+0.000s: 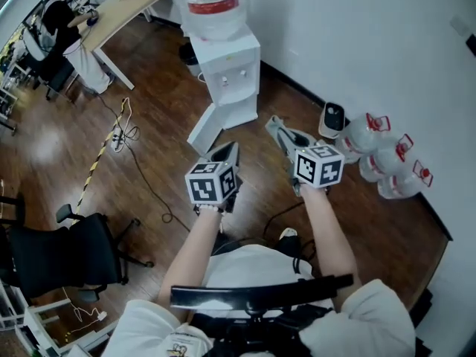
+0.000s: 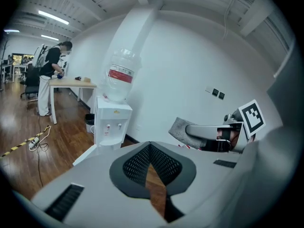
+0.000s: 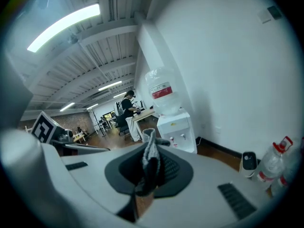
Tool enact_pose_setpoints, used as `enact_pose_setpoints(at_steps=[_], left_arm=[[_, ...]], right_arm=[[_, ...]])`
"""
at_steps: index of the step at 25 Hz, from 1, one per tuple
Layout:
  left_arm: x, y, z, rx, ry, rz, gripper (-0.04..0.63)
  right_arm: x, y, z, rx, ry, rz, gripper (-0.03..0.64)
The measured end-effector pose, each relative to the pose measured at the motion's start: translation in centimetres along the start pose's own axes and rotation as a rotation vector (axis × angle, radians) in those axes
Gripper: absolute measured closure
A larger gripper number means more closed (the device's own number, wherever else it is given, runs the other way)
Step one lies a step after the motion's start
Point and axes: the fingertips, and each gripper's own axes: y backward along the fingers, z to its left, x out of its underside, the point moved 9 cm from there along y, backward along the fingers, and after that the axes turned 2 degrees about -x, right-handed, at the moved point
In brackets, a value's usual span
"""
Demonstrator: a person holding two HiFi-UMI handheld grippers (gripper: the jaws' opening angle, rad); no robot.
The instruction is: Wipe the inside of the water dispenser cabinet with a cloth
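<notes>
The white water dispenser [image 1: 227,73] stands against the wall with a large bottle on top, and its lower cabinet door [image 1: 204,129] swings open to the left. My right gripper [image 1: 280,130] is shut on a grey cloth [image 3: 151,160], held in the air right of the open door. The cloth [image 2: 179,128] sticks out past its tips. My left gripper [image 1: 227,153] hovers just beside it, shut with nothing between the pads. Both are well short of the dispenser [image 2: 111,122], which also appears ahead in the right gripper view [image 3: 175,127].
Several spare water bottles [image 1: 379,155] lie by the wall at right, beside a small white device [image 1: 332,119]. A power strip and cables [image 1: 119,136] trail over the wooden floor. An office chair [image 1: 67,251] stands at left. A person [image 1: 56,21] works at a desk [image 1: 119,10].
</notes>
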Motion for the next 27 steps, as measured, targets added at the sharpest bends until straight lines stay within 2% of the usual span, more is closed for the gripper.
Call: enact_pose_setpoints(at_steps=[5,10,18,27], left_arm=[[-0.1,1.6,2.0,0.048,-0.044,0.006,0.597],[0.0,2.0,2.4,0.047,-0.032,-0.008,0.597],[-0.6,0.8,1.3,0.039,0.012,-0.044,0.597],[-0.5,-0.5,0.0,0.029,-0.003,-0.031,0.597]], right_arm=[[1.0,-0.8,4.0,-0.009,0.019,-0.049,0.586],[1.3,-1.4,5.6,-0.027,0.028,-0.043,0.586],[0.2,-0.9,4.5,-0.037,0.069,-0.012,0.586],[0.5,-0.8,2.9,-0.037,0.048,0.004,0.586]])
